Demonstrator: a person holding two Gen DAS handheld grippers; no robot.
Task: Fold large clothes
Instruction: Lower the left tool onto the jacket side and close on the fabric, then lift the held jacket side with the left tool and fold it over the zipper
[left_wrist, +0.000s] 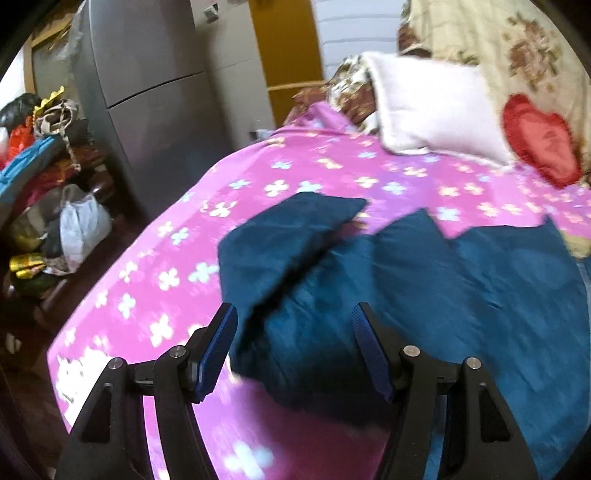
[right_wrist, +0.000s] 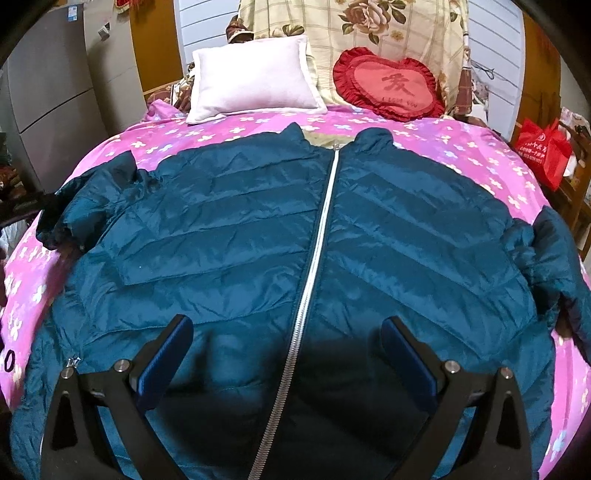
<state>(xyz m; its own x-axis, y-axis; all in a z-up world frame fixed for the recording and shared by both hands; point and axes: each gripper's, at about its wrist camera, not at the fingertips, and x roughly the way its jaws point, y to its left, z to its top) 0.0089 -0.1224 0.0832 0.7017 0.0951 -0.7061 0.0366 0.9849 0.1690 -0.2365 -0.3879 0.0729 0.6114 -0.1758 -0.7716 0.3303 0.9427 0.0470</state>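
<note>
We keep the teal jacket (right_wrist: 236, 206) flat and zipped on the pink bedsheet (right_wrist: 436, 140) so its sleeves fold in evenly, left gripper (left_wrist: 293, 350) and right gripper (right_wrist: 288, 362) both wide, holding nothing

Jacket (right_wrist: 236, 221): quilted synthetic cloth, slight sheen, creased; zipper (right_wrist: 317, 236) teeth bright, metallic-looking. 
Bedsheet (right_wrist: 424, 136): matt printed cloth. 
White pillow (right_wrist: 255, 77): soft, matt, fuzzy fabric. 
Heart cushion (right_wrist: 391, 83): satin-like, ruffled edge. 
Finger pads (left_wrist: 218, 347): blue, ribbed texture; arms matt black plastic, silver metal pins.
</note>
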